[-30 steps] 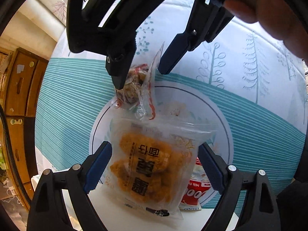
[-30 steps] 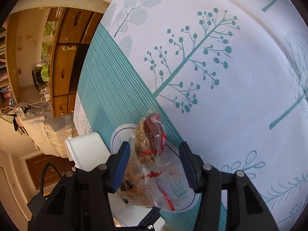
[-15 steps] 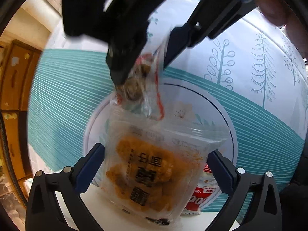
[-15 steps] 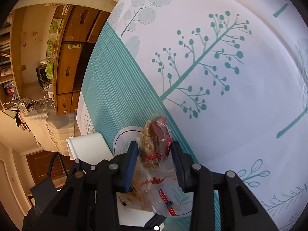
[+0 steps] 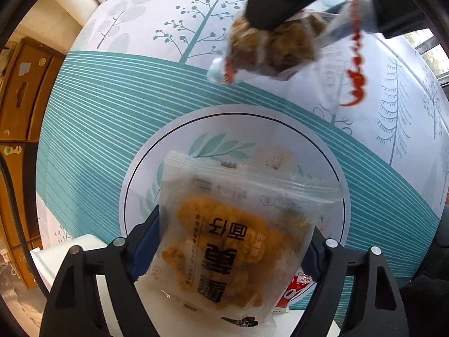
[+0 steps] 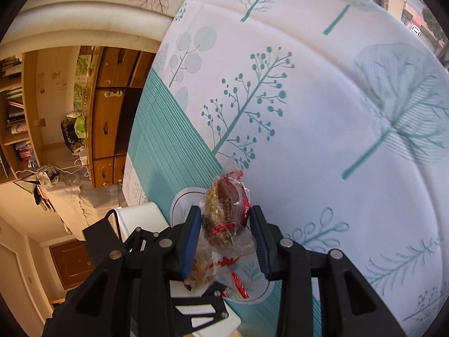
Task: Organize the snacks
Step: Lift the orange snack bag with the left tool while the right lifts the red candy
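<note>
A clear bag of golden fried snacks (image 5: 233, 238) lies on a white round plate (image 5: 252, 129) with a leaf print. My left gripper (image 5: 228, 245) points straight down over it. Its jaws are closing and the blue pads (image 5: 146, 241) meet the bag's two sides. My right gripper (image 6: 226, 224) is shut on a small clear packet of brown nutty snack with red print (image 6: 224, 216), held in the air above the tablecloth. In the left wrist view that packet (image 5: 275, 45) hangs at the top under the right gripper's black fingers (image 5: 286, 2).
A red and white sachet (image 5: 294, 289) pokes out from under the bag on the plate's near side. A white box (image 6: 140, 216) stands beside the plate at the table's edge. The tablecloth (image 6: 308, 112) with teal trees stretches beyond. Wooden cabinets (image 6: 109, 118) stand past the table.
The right gripper closed on the small packet and lifted it off the plate, up and to the right in the left wrist view. The left gripper sank closer and its jaws narrowed around the bag.
</note>
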